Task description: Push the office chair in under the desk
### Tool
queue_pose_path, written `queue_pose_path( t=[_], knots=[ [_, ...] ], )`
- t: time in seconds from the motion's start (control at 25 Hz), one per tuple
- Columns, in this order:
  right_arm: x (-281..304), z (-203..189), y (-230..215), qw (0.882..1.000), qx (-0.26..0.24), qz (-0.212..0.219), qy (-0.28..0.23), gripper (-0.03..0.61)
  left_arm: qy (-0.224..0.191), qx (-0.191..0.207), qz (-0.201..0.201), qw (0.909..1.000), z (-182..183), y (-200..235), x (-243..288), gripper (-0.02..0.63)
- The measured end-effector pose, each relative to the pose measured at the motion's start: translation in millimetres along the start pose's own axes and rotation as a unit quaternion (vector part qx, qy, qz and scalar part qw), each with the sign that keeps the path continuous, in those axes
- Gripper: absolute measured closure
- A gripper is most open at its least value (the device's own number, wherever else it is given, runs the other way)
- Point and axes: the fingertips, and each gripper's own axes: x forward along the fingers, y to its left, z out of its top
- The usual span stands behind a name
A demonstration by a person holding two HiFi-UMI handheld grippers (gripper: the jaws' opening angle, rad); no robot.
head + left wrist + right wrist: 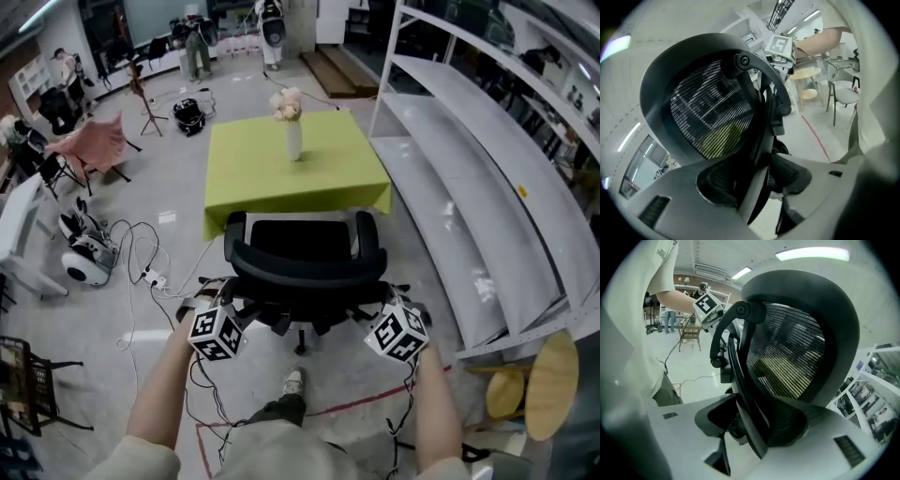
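Note:
The black mesh office chair (305, 253) stands facing a table under a green cloth (253, 183), its seat front close to the table's near edge. A white vase of flowers (292, 141) stands on the cloth. My left gripper (246, 314) is at the left lower edge of the chair back, and my right gripper (370, 314) at the right lower edge. In the left gripper view the back's rim (757, 140) runs between the jaws of the left gripper (757, 183), with gaps beside it. In the right gripper view the rim (740, 380) runs likewise through the open right gripper (750, 423).
Grey metal shelving (469, 187) runs along the right, close to the table and chair. A wooden stool (548, 384) stands at the near right. Cables (141, 272) and a white device (84, 258) lie on the floor at the left. My foot (293, 380) is behind the chair.

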Motion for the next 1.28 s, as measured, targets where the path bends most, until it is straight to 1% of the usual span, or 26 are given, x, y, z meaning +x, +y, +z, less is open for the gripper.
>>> queue_pose_path(
  t=[0.12, 0.44, 0.64, 0.8, 1.08, 1.28],
  knots=[
    [10.7, 1.7, -17.3, 1.0, 0.001, 0.003, -0.002, 0.375, 0.004, -0.008, -0.002, 1.0, -2.2, 15.8, 8.8, 0.387],
    [34.7, -0.8, -67.0, 1.0, 0.0, 0.01, -0.004, 0.37, 0.004, -0.002, 0.031, 0.9995, -1.5, 52.8, 38.4, 0.38],
    [50.2, -0.2, -93.7, 1.0, 0.005, 0.013, -0.005, 0.37, 0.01, -0.009, 0.033, 0.9994, -4.6, 76.6, 55.2, 0.376],
    [63.0, -2.3, -119.2, 1.0, 0.0, 0.013, -0.009, 0.37, 0.012, -0.005, 0.045, 0.9989, -5.6, 95.8, 72.6, 0.376],
    [83.6, -4.1, -160.8, 1.0, -0.005, 0.017, -0.012, 0.368, 0.018, -0.008, 0.053, 0.9984, -5.4, 129.1, 98.7, 0.374],
    [102.2, 1.0, -189.0, 0.999, -0.013, 0.023, -0.021, 0.368, 0.022, -0.003, 0.065, 0.9977, -12.3, 156.1, 115.1, 0.373]
  ],
)
